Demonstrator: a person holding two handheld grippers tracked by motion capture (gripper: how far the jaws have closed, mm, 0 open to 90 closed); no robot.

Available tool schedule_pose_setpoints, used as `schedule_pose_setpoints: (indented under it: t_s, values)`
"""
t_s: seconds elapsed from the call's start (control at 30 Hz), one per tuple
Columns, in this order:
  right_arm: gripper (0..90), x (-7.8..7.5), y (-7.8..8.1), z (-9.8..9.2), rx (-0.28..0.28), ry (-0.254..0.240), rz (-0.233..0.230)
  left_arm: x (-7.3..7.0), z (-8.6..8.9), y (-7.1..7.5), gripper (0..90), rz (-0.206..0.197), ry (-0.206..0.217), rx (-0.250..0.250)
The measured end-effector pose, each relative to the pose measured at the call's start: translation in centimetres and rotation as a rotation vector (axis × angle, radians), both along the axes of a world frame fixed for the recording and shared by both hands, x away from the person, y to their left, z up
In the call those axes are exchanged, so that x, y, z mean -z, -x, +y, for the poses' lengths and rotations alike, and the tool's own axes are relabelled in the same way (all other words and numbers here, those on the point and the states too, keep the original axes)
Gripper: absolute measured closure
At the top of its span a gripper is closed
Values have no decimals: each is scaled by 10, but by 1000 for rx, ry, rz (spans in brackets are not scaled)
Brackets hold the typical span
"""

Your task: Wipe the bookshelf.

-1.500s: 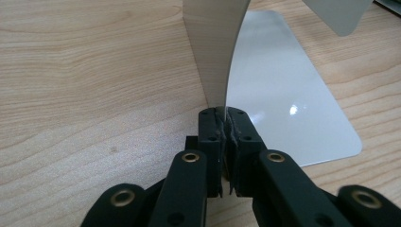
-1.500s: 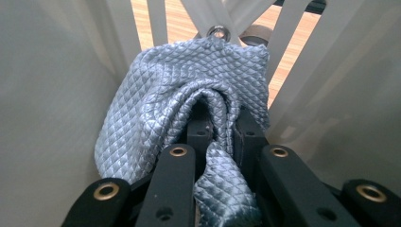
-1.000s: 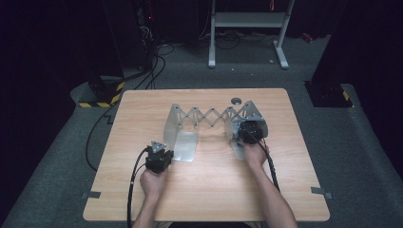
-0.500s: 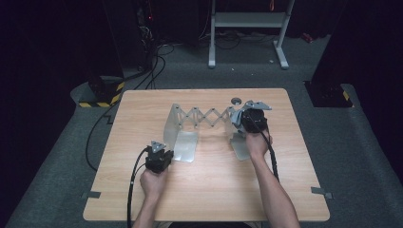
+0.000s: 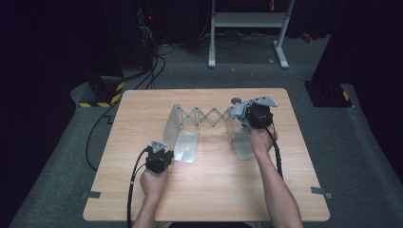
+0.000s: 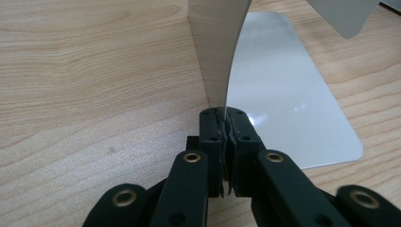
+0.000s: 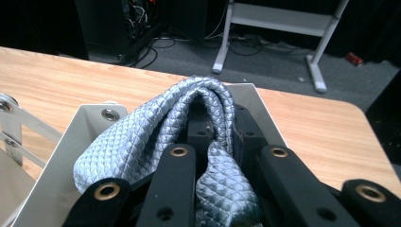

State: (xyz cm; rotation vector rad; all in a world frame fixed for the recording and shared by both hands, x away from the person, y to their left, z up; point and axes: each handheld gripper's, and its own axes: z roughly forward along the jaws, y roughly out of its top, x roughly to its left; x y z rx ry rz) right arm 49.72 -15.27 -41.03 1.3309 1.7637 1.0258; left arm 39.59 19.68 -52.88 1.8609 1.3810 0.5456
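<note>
Wooden table (image 5: 209,190), extendable bookend rack (image 5: 204,116) lying left-right

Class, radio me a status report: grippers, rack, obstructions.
Left gripper shut on metal scissor-arm rack's plate edge. Right gripper shut on grey quilted cloth. Nothing obstructing.

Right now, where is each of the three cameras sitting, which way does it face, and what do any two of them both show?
High view: above the person's side, looking forward and down on the light wooden table; forearms and both grippers show.
Left gripper view: rides the left gripper, facing along its jaws, shut on the bent grey metal end plate.
Right gripper view: rides the right gripper, facing the far floor, jaws holding quilted silver-grey fabric.
Shared: high and left gripper views both show that plate.
</note>
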Motion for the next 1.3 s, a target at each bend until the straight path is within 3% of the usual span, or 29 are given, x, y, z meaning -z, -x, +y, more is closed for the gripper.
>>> schedule_pose_setpoints:
  t_s: [0.23,0.37,0.5,0.8,0.97,1.1,1.3]
  values:
    - [817,5,6,4,-6,59,-39,0,0,0,858,0,0,0]
    - [817,13,6,8,-32,69,-13,0,0,0,858,0,0,0]
    - [817,30,-2,4,-17,44,50,0,0,0,858,0,0,0]
    - [817,72,-14,5,-3,101,180,0,0,0,861,0,0,1]
    - [817,94,-22,6,-1,105,254,0,0,0,862,0,1,1]
    - [817,93,-22,6,-2,83,260,0,0,0,862,0,2,1]
    - [817,70,-15,2,-10,40,187,0,0,0,862,0,1,1]
